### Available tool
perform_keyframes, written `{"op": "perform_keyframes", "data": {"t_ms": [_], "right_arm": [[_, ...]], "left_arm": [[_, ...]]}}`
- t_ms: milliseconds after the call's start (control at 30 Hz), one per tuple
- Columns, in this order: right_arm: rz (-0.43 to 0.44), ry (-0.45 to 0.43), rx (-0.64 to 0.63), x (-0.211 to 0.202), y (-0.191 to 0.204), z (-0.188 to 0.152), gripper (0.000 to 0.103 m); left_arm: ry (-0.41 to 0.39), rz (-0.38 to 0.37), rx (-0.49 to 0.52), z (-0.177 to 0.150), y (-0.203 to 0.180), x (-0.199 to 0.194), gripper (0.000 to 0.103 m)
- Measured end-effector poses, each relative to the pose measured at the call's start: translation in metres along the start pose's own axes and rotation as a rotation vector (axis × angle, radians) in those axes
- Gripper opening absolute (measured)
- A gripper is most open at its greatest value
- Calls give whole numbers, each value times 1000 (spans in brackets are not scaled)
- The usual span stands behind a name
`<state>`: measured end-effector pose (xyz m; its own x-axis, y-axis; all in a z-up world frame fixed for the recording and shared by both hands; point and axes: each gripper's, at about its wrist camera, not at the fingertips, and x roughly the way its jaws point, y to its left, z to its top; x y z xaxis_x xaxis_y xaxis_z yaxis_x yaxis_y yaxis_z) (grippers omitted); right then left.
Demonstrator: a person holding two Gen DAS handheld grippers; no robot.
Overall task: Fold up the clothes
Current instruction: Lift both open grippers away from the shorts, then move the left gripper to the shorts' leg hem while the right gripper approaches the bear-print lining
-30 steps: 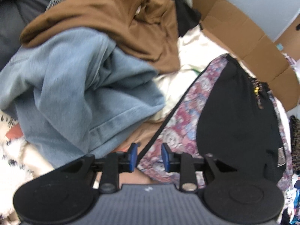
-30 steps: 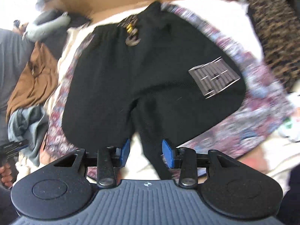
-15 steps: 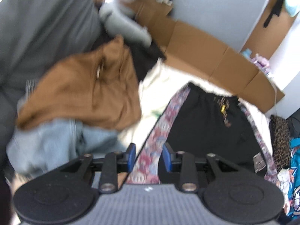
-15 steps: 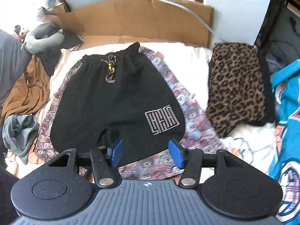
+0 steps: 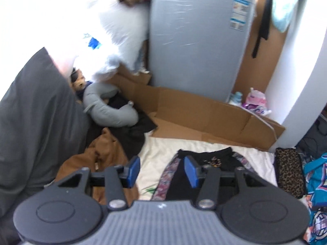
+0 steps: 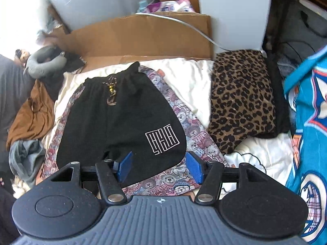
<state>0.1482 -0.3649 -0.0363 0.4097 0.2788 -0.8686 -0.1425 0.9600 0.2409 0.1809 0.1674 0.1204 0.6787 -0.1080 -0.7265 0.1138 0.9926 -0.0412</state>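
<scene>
Black shorts with a white square logo and a beaded drawstring lie spread flat on a patterned bear-print cloth over a cream sheet. My right gripper is open above the shorts' near hem, nothing between its blue pads. In the left wrist view the shorts appear far ahead with the patterned cloth beside them. My left gripper is open and raised well above the bed, holding nothing.
A brown garment and a grey-blue garment are heaped left of the shorts. A folded leopard-print piece lies to the right, a teal print fabric further right. Cardboard lines the bed's far edge by a grey appliance.
Both grippers have lifted up and back from the clothes, and their jaws have spread wider. The left view swung from the blue and brown heap up toward the wall.
</scene>
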Motion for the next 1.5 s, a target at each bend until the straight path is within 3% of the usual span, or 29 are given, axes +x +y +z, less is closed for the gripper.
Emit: {"op": "perform_keyframes", "data": {"t_ms": [167,600,733,800,933,1167,1500], "right_arm": [[-10,-12,47,4,-25,-12,65],[-101,-42,123,6,-64,-28,65],[-140,-52,156,0,-63,-24,65],[-143,-57,164,-4,-60,-21,65],[-151,-86,145,-9,-47,-9,67],[-157,-251,117,18,-59,-28,68],[-105,-140,43,92,-86,-81,68]], "left_arm": [[28,-44,-23,-4,-52,9,51],[128,-104,-132,-54,-163,47,51],[154,-133,-154,-65,-181,53,54],[158,-143,-132,-71,-192,54,61],[173,-140,-78,-88,-210,57,62],[237,-110,-94,-134,-227,97,65],[333,-77,-175,-227,-238,168,65]]}}
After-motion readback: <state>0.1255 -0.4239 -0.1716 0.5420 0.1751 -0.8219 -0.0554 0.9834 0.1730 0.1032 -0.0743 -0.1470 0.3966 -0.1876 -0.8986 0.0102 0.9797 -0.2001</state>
